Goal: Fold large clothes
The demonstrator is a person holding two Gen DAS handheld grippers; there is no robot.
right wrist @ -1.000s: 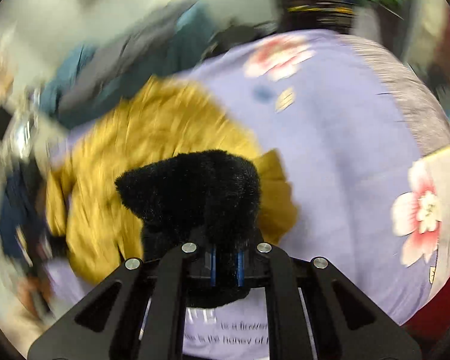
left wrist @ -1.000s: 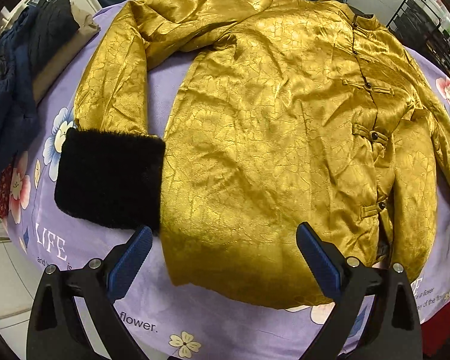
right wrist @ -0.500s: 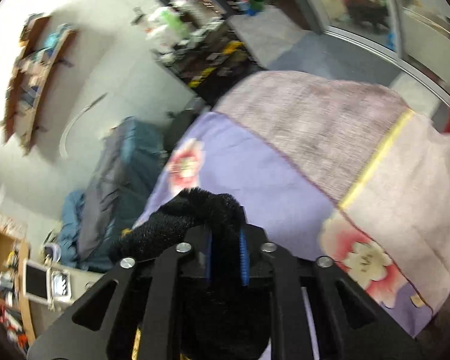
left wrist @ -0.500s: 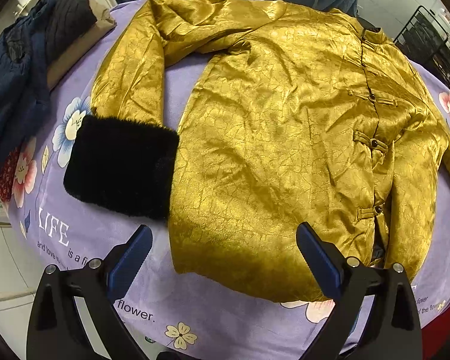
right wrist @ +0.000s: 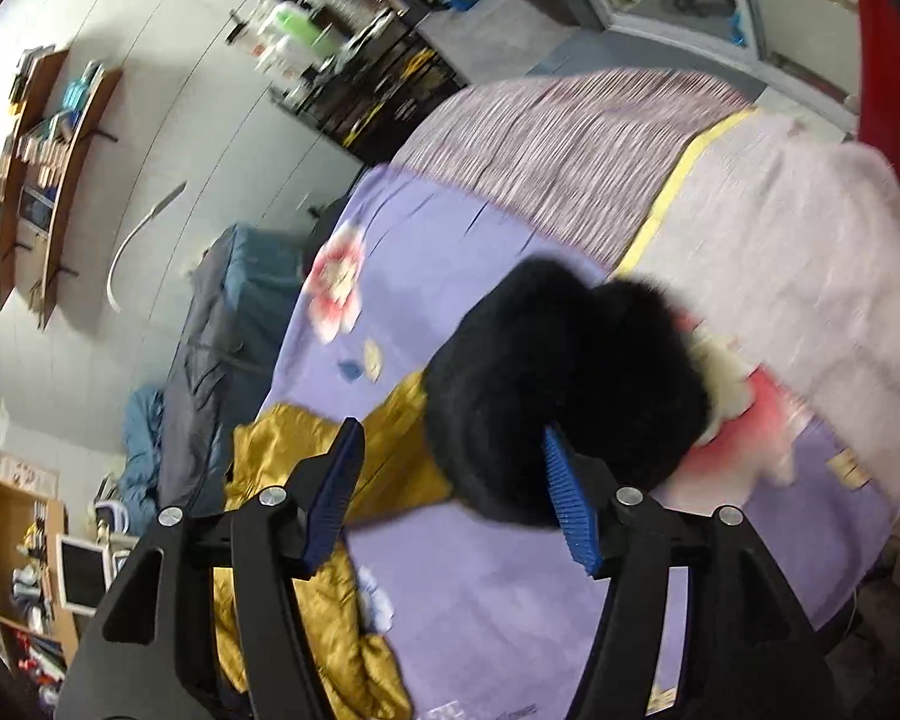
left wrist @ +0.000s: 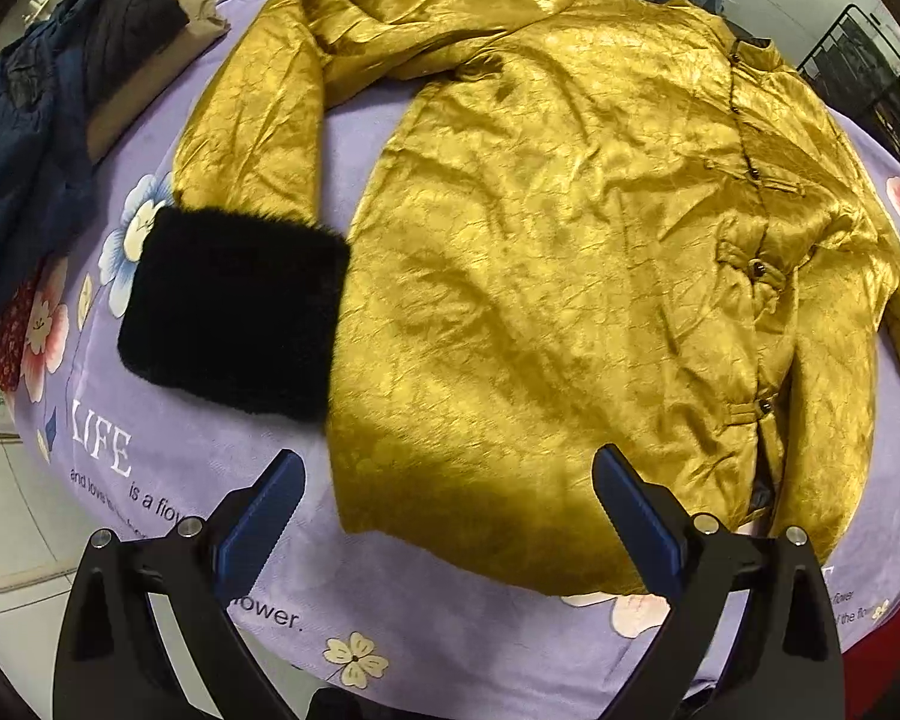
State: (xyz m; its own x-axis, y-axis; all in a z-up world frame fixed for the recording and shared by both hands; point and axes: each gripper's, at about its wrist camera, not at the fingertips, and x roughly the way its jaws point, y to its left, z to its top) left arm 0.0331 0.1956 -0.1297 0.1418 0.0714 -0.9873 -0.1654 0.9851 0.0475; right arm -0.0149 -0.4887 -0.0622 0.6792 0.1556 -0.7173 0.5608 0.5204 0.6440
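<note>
A gold satin jacket (left wrist: 540,252) lies spread flat on the purple flowered sheet (left wrist: 168,480). One sleeve is bent down at the left and ends in a black fur cuff (left wrist: 234,312). My left gripper (left wrist: 447,462) hangs open over the hem, its fingers straddling the bottom edge without touching it. In the right wrist view the other black fur cuff (right wrist: 570,384) lies on the sheet (right wrist: 510,600) at the end of a gold sleeve (right wrist: 282,462). My right gripper (right wrist: 450,432) is opening; the cuff brushes its right pad (right wrist: 564,492), and the left pad stands clear.
Dark blue clothes (left wrist: 24,138) and a brown folded item (left wrist: 150,60) are piled at the sheet's far left. A grey striped blanket (right wrist: 570,144) covers the far end. A black wire rack (left wrist: 870,78) and wall shelves (right wrist: 42,138) stand beyond.
The right gripper, shut on the black fur cuff before, has swung toward the blanket end and spread its jaws, letting the cuff go. The left gripper has barely moved.
</note>
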